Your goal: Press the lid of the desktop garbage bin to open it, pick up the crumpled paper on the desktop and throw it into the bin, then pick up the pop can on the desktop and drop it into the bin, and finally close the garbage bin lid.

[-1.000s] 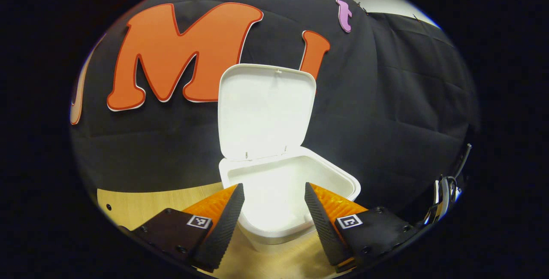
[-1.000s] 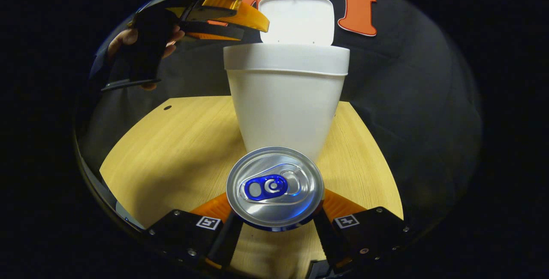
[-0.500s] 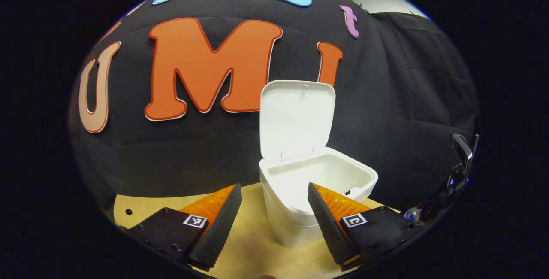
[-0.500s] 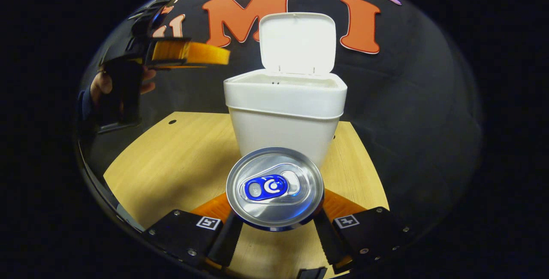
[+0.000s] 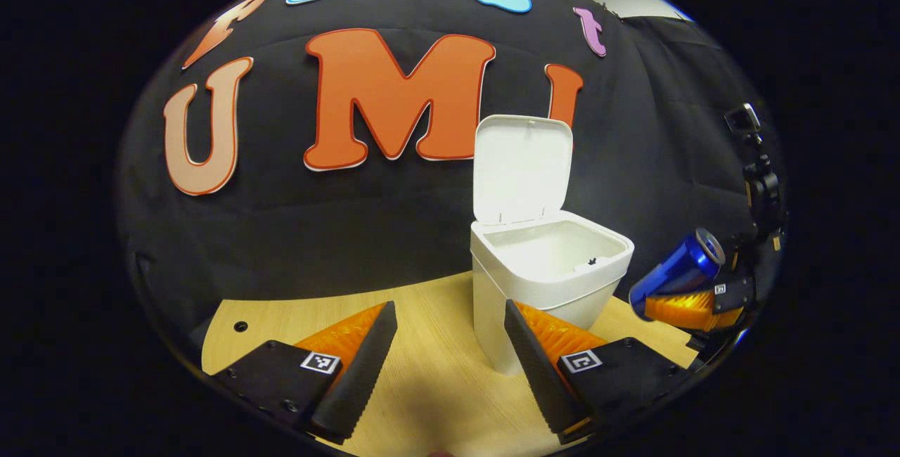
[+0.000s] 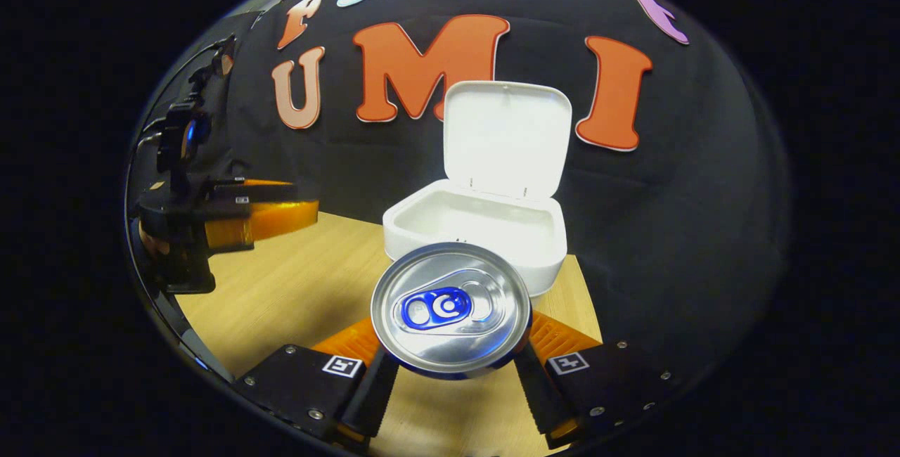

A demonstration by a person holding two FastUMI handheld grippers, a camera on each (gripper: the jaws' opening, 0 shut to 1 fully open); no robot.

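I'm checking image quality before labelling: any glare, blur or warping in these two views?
Left gripper view: sharp, the open bin evenly lit, the wall bowed by the fisheye. Right gripper view: the can lid shows soft reflections, the bin's inside looks bright, and the left gripper at the edge is slightly smeared.

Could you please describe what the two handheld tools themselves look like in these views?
Each tool has two wedge-shaped fingers with ribbed inner faces, mounted on dark bolted plates that each carry a small square black-and-white marker. This shows on the left tool and the right tool. In the right gripper view, the left tool carries a small camera on top with thin cables.
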